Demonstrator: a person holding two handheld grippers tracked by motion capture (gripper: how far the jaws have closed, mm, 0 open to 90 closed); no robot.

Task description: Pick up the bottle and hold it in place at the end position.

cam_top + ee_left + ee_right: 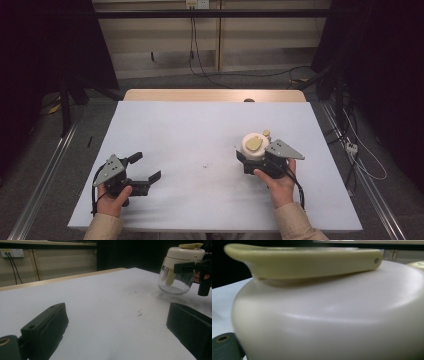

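Small clear glass jar with cream lid and yellow-green flap (255,146) at right of white table (200,130), held clear of surface per left gripper view.

Right gripper (256,159) clamped on jar, just under lid.

Left gripper (145,169) spread wide, empty, well apart.

Risk: smooth glass slipping from grip, jar dropping and cracking.

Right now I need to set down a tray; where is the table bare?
The table is bare between the left gripper and the glass jar, and across its far half. Crowded only around the right gripper clamping the jar.
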